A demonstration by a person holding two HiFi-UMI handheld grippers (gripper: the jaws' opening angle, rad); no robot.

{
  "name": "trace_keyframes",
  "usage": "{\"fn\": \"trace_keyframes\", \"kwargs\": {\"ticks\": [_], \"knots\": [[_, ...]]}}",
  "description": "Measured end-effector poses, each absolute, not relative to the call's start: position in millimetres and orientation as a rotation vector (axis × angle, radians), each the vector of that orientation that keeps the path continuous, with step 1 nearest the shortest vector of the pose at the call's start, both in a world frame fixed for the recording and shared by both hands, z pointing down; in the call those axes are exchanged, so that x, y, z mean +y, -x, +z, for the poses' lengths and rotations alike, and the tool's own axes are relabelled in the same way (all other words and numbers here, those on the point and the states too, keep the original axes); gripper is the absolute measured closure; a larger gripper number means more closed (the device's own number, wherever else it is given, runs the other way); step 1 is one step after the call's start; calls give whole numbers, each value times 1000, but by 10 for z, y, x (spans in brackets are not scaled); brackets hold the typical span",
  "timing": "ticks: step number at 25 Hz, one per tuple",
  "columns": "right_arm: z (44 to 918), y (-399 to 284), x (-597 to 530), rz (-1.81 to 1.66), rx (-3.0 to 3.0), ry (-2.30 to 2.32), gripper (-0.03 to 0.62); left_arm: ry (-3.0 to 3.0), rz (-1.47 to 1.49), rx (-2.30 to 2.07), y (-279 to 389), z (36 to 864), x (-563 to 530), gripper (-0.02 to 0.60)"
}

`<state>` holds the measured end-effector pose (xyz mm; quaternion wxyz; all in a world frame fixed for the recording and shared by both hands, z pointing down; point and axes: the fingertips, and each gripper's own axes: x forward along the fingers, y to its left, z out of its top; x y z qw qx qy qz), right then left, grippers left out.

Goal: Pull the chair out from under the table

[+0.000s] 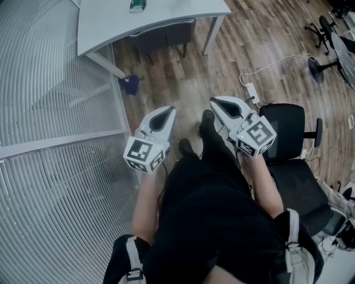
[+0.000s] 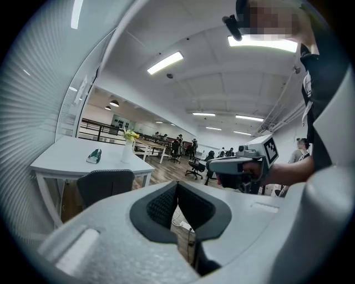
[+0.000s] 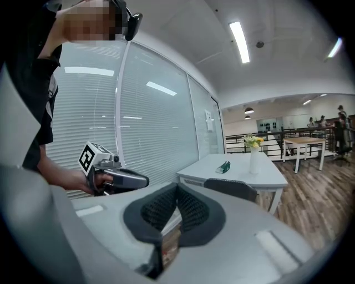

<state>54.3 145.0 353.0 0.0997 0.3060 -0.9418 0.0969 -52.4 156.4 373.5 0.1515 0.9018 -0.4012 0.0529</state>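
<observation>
A dark grey chair (image 1: 163, 34) is tucked under the white table (image 1: 111, 25) at the top of the head view, only its backrest showing. It also appears in the left gripper view as the chair (image 2: 105, 186) and in the right gripper view as the chair (image 3: 230, 189). My left gripper (image 1: 170, 110) and right gripper (image 1: 213, 102) are held side by side over the wooden floor, well short of the chair. Both are shut with nothing between the pads. The left gripper (image 2: 176, 186) and right gripper (image 3: 176, 188) point toward the table.
A glass wall with blinds (image 1: 50, 111) runs along the left. A black office chair (image 1: 294, 166) stands close on my right. A white power strip with cable (image 1: 252, 91) lies on the floor. A vase (image 3: 254, 158) and a green object (image 1: 137, 5) sit on the table.
</observation>
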Motion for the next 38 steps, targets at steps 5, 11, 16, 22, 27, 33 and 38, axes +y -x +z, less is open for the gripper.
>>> {"fn": "trace_keyframes", "kwargs": {"ticks": [5,11,16,22,27,33,38], "knots": [[3602,-566,1234,284,-2765,-885,591,-2571,167,-1170,551,3791,1340,569],[3668,-655,856,235,-2744,-861,591,-2562,206,-1185,470,3799,1006,570],[3659,-635,506,199,-2742,-817,591,-2558,222,-1204,441,3749,644,569],[3567,-693,62,195,-2768,-761,591,-2551,259,-1235,333,3643,197,569],[3617,-818,-205,195,-2779,-702,591,-2530,274,-1273,158,3662,-67,569],[3735,-943,-656,195,-2774,-639,591,-2494,277,-1316,-4,3737,-493,569],[3808,-1043,-957,188,-2784,-579,591,-2471,292,-1362,-160,3814,-785,569]]}}
